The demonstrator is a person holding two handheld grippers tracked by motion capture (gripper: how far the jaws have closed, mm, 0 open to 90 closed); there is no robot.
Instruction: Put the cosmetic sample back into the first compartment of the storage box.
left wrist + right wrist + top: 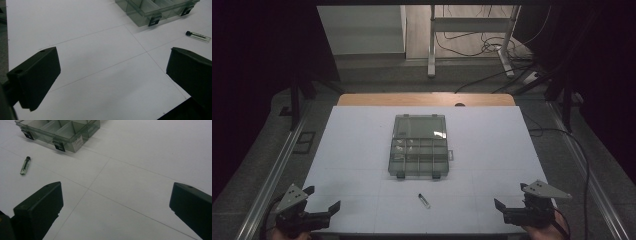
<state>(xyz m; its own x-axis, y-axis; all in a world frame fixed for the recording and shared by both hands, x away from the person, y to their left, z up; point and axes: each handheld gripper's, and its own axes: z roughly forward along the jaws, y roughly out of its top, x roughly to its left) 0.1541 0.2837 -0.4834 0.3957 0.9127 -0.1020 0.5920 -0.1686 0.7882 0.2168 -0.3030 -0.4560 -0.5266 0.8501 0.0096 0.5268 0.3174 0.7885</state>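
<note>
A clear compartment box point(419, 146) lies open in the middle of the white table point(362, 150), its lid folded back toward the far side. A small glass vial with a black cap point(424, 200) lies on the table in front of the box. The vial point(198, 36) appears at the upper right of the left gripper view and, as the same vial point(25, 165), at the left of the right gripper view. My left gripper point(323, 197) rests open at the near left corner. My right gripper point(511, 197) is open at the near right corner. Both hold nothing.
The box point(155, 10) has black latches on its near edge and several divided cells; the box point(60, 132) also carries a white label. Beyond the table stand a wooden edge point(427, 99), desk legs point(432, 45) and floor cables point(492, 47). Metal rails point(277, 165) flank the table.
</note>
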